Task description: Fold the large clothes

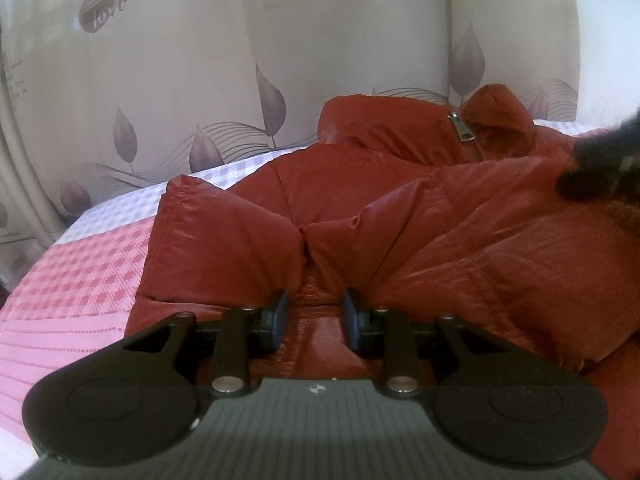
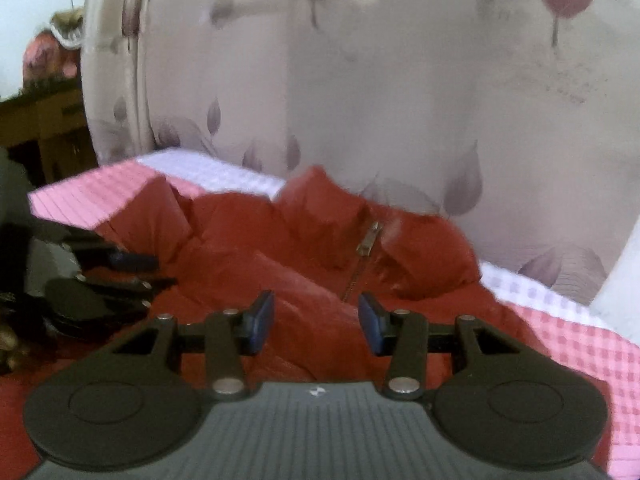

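pinching a fold of the jacket (image 1: 400,240) in our left tongs (image 1: 316,316); right tongs (image 2: 316,320) released above it. puffy, slick, light: grip seams ahead.

- Left gripper (image 1: 316,318): black linkage arms with silver rivets, dark blue pads (image 1: 280,316), ribbed grey body bearing a small white emblem.
- Right gripper (image 2: 316,322): identical build, two round black discs flanking the body.

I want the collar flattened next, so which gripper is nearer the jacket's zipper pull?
Right, as far as the views show. The right gripper hangs open just short of the zipper pull. The left gripper sits further back on the jacket, fabric between its fingers.
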Tool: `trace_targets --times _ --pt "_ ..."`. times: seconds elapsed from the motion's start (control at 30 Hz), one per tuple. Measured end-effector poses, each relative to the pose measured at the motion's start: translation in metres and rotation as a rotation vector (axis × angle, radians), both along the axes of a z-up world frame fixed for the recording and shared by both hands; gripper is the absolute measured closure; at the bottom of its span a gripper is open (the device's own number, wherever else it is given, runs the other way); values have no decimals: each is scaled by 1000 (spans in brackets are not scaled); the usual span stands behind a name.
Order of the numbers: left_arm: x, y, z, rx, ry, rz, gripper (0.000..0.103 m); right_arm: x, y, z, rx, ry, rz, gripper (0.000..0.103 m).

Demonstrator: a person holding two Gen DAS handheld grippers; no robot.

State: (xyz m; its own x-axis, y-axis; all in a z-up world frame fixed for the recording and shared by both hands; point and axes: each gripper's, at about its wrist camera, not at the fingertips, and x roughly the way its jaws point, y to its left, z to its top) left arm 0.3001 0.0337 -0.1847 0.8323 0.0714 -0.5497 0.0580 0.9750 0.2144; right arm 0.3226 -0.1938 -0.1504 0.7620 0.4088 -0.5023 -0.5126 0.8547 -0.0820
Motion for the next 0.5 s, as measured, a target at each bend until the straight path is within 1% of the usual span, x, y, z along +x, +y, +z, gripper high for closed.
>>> trace_targets --times 0.07,0.13,0.23,0.3,0.37,0.43,0.5 --pt "0 0 0 -3 -1 0 71 4 -2 -14 -10 23 -12 56" --pt "0 -1 0 1 -3 1 71 8 -11 -23 28 59 -27 50" --pt "-1 0 -1 9 -5 -2 71 15 -17 -30 54 102 -37 47" --pt "0 0 -1 7 -4 -1 71 17 -17 -36 55 109 -38 46" --pt "-1 1 -1 4 -5 -3 71 19 -20 -42 77 117 -39 46" --pt "0 1 -1 3 -5 -3 70 23 -25 -45 107 142 -39 46" --pt "0 1 -1 10 -5 -4 70 28 -26 -47 112 158 -34 46"
